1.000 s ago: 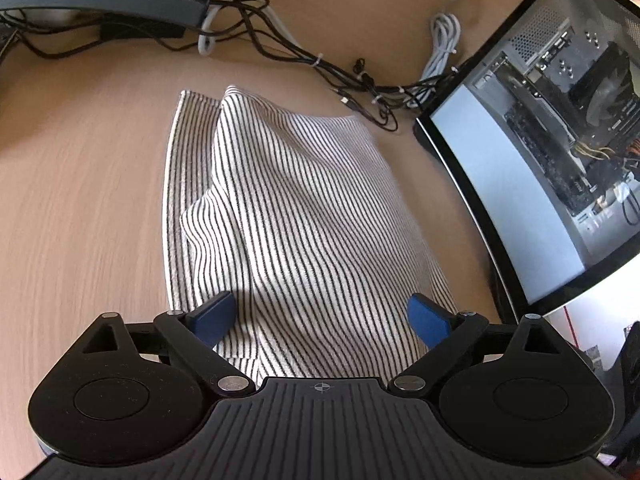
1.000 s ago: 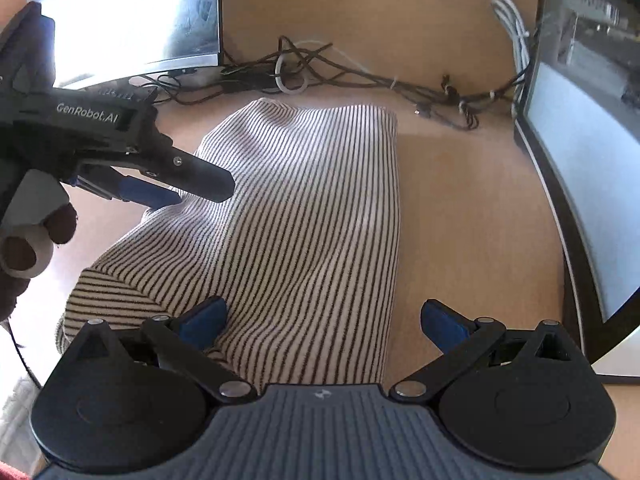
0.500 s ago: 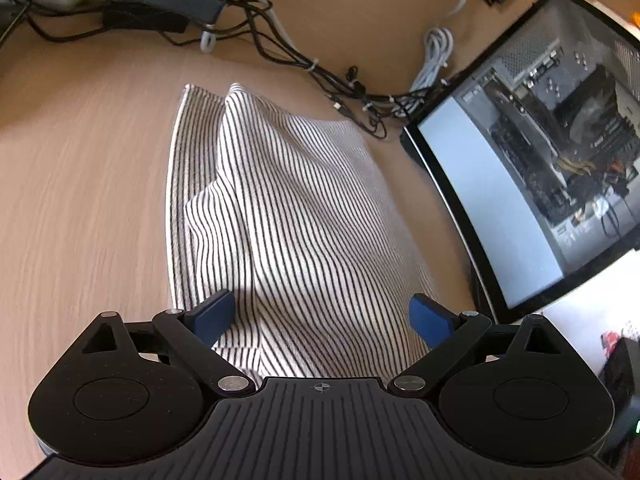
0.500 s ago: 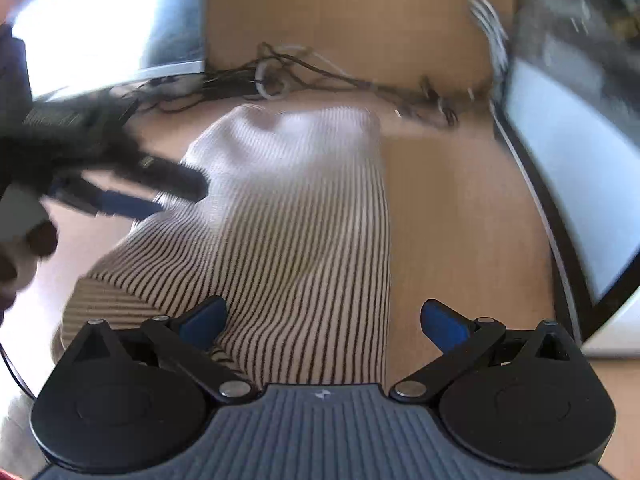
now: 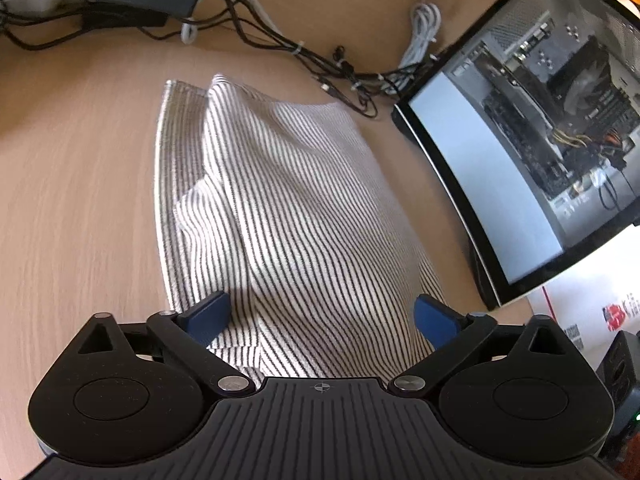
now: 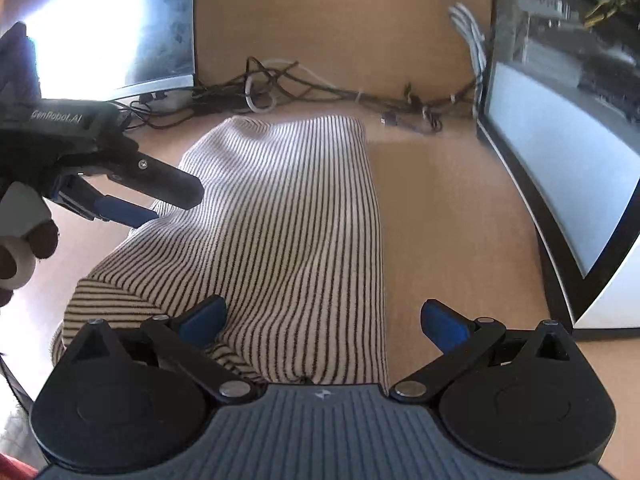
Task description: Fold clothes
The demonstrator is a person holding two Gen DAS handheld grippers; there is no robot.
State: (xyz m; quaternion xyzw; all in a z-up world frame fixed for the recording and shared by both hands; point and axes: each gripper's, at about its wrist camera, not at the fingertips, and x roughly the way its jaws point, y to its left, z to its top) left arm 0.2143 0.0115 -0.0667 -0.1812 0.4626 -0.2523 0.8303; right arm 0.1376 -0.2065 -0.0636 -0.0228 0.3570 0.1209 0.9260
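— Two grippers, one garment. Start at the left: what's there?

— A wooden desk point(image 5: 72, 208), and at its far left edge a monitor point(image 6: 120, 28) glaring white. A tangle of cables point(image 6: 280, 92) runs along the back.

— And the left gripper point(image 5: 320, 316)?

— Its jaws are opening, already wide, blue pads clear on both sides. The striped cloth point(image 5: 288, 208) lies under and between them, but the pads don't press it. From the right wrist view the same gripper hangs over the cloth's left edge, with the person's hand point(image 6: 20, 248) behind it.

— Where does the cloth sit?

— Flat on the desk, in the middle, folded into a long strip running away from both cameras. A lower layer peeks out along its left side.

— Right gripper point(image 6: 322, 322)?

— Spread wide too, gripping nothing. Its left pad is over the near end of the cloth, its right pad over bare desk.

— Any container?

— Only a computer case point(image 5: 560, 92) at far right, with a clear side panel; inside show boards, a fan and wires. A bundle of white cable point(image 5: 420, 28) lies just behind it.
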